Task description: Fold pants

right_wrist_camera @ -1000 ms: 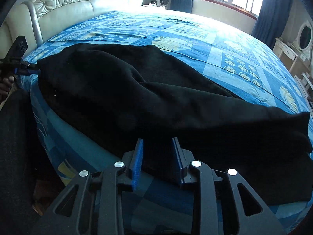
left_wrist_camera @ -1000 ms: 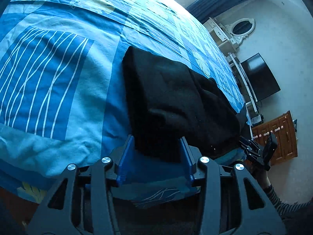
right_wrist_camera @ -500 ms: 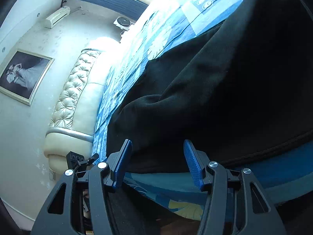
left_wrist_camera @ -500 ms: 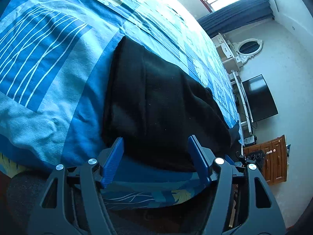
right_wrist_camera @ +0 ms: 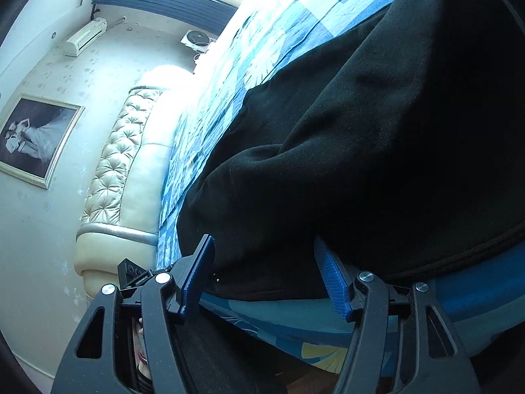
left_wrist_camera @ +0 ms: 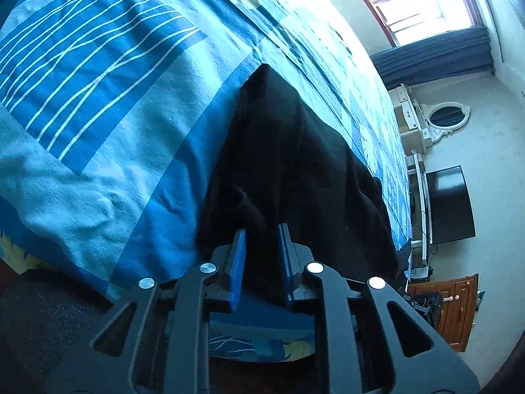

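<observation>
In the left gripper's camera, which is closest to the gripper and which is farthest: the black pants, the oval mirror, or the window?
1. Black pants: right at the left gripper, fabric between its closing jaws.
2. Oval mirror: across the room, on the right.
3. Window: farthest, top right, beyond the bed.

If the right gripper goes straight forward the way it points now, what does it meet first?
Most likely the black pants: their near edge hangs right ahead of the right gripper, whose jaws are opening with nothing pinched yet. Depth is unclear; the blue bedspread lies just below.

Bare bedspread point(left_wrist_camera: 98, 105) left of pants point(left_wrist_camera: 295, 164); headboard point(right_wrist_camera: 115, 170) beyond
</observation>
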